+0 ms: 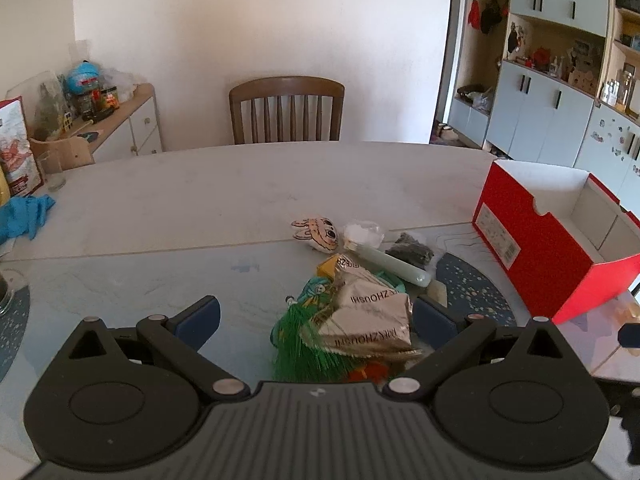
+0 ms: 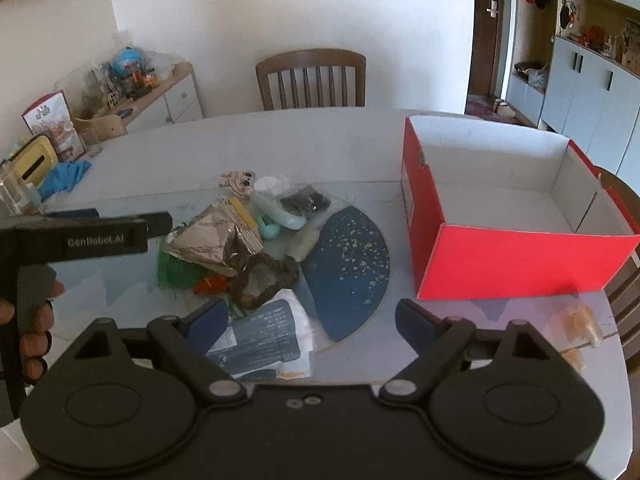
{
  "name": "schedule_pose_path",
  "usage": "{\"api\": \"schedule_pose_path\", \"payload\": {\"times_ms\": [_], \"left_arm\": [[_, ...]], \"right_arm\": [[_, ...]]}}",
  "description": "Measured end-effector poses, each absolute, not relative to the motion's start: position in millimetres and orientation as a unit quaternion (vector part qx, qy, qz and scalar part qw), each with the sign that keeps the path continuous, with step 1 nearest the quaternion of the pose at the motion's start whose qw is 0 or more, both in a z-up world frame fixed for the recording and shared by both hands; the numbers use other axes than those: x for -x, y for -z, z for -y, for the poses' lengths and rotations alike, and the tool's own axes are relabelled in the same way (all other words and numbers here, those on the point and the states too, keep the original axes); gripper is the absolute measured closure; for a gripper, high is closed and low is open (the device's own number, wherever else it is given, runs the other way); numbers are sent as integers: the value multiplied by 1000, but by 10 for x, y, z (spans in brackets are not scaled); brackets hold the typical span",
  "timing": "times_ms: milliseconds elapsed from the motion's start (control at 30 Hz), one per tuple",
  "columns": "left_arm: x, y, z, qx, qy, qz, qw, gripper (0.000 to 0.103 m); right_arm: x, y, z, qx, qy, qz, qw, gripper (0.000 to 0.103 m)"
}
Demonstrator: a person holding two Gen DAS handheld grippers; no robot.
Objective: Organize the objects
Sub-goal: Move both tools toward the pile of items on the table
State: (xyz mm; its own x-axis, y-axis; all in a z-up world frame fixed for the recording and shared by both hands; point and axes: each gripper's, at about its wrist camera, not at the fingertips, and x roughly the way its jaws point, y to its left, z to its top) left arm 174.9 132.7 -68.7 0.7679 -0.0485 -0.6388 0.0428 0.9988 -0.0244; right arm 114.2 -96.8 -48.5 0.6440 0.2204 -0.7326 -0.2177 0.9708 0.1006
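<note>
A pile of small objects lies mid-table: a crumpled silver foil bag (image 1: 368, 316) (image 2: 212, 240), a green tassel (image 1: 300, 348) (image 2: 172, 268), a pale green tube (image 1: 394, 266) (image 2: 276, 210), a cartoon rabbit charm (image 1: 318, 232) (image 2: 238, 180), a black packet (image 1: 412, 250) (image 2: 306, 200), a brown fuzzy ring (image 2: 264, 280) and a printed blue packet (image 2: 264, 340). An open red shoebox (image 1: 536, 252) (image 2: 516, 256) stands to the right. My left gripper (image 1: 316, 316) is open, its jaws either side of the foil bag. My right gripper (image 2: 312, 322) is open and empty, above the near edge of the pile.
A dark blue speckled placemat (image 2: 352, 268) lies between pile and box. A blue cloth (image 1: 24, 216) (image 2: 64, 178) and a glass (image 1: 52, 170) sit at the table's left. A wooden chair (image 1: 286, 110) stands behind the table. Cabinets line the right wall.
</note>
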Motion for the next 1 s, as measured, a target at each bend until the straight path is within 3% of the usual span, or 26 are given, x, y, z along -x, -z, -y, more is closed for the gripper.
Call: {"api": "schedule_pose_path", "payload": {"times_ms": [467,1000], "left_arm": [[-2092,829,-1216,-13,53,-351,935,0],[-2205,1158,-811,-77,94,-349,929,1]], "right_arm": [[-1522,837,570,32,-104,-449,887,16],[-1347,1107,704,40,-117,-503,855,17]]}}
